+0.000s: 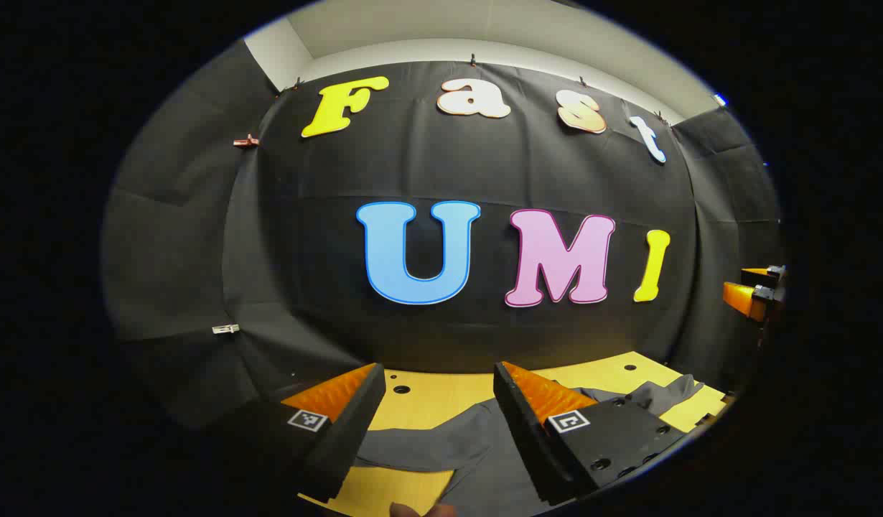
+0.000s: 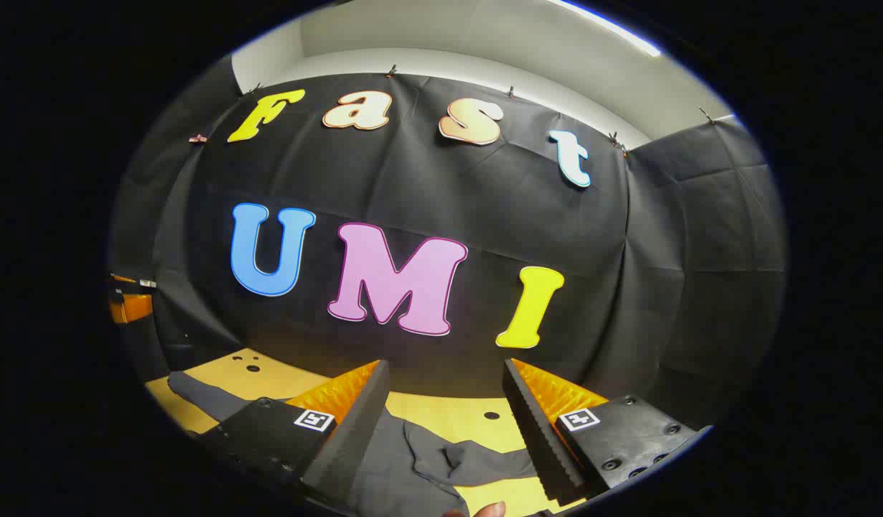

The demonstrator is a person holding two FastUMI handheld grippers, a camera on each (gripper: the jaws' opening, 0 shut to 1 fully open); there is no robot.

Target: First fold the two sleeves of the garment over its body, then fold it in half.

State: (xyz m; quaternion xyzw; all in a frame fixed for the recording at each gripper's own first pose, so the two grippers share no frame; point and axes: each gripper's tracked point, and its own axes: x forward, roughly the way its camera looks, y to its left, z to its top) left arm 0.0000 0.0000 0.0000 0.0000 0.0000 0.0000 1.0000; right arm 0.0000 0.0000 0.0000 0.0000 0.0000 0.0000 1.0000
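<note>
A dark grey garment (image 1: 477, 459) is lying spread on a yellow bench (image 1: 441, 391) in front of a black cloth wall. In the left gripper view, the left gripper (image 1: 438, 424) is hovering above the bench with its fingers standing wide apart and gripping nothing — the cloth is showing in the gap between them, lower down. One sleeve (image 1: 664, 395) is trailing off toward the right side of that view, out across the yellow surface.

In the right gripper view, the right gripper (image 2: 449, 431) is likewise hanging above the garment (image 2: 413, 467) with its fingers wide and holding nothing. Another sleeve (image 2: 197, 395) is stretching away to the left of that view, and a rumpled fold is lying between the fingers.

Judging from this, the first step — folding the sleeves over the body — is not yet begun, since both sleeves seem to be lying out to the sides. The next move probably calls for lowering a gripper to a sleeve's end, pinching the cloth, and carrying it inward over the body.
</note>
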